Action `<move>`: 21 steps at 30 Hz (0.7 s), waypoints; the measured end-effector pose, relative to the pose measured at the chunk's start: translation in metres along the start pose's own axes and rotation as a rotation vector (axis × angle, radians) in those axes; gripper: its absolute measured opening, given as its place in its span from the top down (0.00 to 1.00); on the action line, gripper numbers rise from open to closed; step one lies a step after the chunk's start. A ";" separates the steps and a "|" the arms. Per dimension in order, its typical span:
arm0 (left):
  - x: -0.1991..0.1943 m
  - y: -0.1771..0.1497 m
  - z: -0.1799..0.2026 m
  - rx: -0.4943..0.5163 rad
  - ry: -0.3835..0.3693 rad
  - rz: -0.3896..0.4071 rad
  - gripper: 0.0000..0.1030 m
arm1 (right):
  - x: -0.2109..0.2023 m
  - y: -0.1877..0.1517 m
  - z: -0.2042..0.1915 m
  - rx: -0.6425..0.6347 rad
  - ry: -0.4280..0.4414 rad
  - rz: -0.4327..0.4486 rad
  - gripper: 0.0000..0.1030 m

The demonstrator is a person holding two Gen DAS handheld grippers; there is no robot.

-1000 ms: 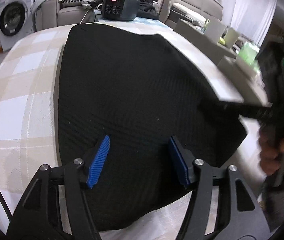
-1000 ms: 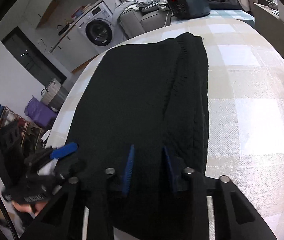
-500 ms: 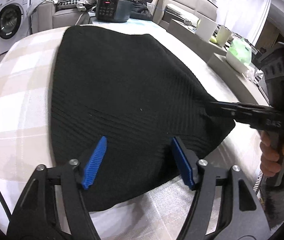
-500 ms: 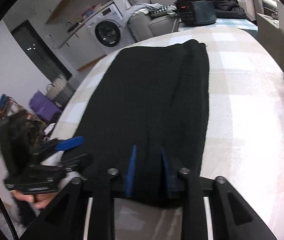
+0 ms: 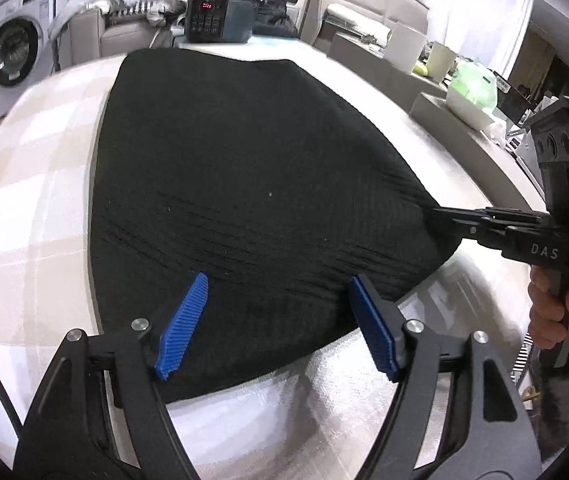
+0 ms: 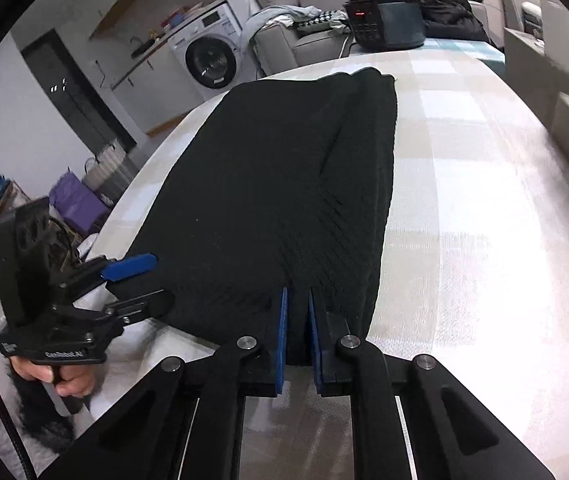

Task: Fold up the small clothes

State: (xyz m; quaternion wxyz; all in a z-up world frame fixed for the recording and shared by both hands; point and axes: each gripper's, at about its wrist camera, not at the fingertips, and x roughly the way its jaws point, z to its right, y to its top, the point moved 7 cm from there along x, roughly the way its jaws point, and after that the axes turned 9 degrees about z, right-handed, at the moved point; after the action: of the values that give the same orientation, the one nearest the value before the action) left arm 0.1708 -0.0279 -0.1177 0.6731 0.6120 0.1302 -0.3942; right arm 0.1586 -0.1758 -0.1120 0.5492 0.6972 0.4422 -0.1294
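A black knit garment (image 5: 252, 184) lies spread on the checked table; in the right wrist view (image 6: 284, 192) its right side is folded into a long strip. My left gripper (image 5: 280, 320) is open, its blue pads hovering over the garment's near hem. It also shows in the right wrist view (image 6: 132, 280), open at the near left corner. My right gripper (image 6: 297, 320) is shut on the garment's near right edge. It also shows in the left wrist view (image 5: 444, 216), pinching the right corner.
The beige checked table (image 6: 484, 208) extends to the right of the garment. A black cooker (image 5: 220, 20) stands at the far end. A washing machine (image 6: 210, 60) and sofa with clothes stand behind. Boxes and a green bag (image 5: 472, 84) sit at the right.
Both grippers have drawn back toward the table's near edge. The right gripper pulls the garment's near edge with it. The left gripper stays open.
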 end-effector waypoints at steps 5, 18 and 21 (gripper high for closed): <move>-0.006 0.000 -0.002 -0.034 -0.017 -0.001 0.32 | -0.013 0.001 -0.007 0.021 0.059 0.018 0.82; -0.013 -0.002 -0.008 -0.057 -0.007 0.006 0.31 | -0.001 -0.010 0.005 -0.012 -0.001 -0.038 0.93; -0.030 0.003 -0.014 -0.083 0.007 0.044 0.31 | -0.010 -0.003 0.001 -0.005 0.009 0.007 0.82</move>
State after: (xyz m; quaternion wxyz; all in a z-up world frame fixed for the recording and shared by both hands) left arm 0.1580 -0.0038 -0.0986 0.7061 0.5877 0.1352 -0.3711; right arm 0.1506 -0.1810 -0.1074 0.5494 0.6980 0.4424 -0.1231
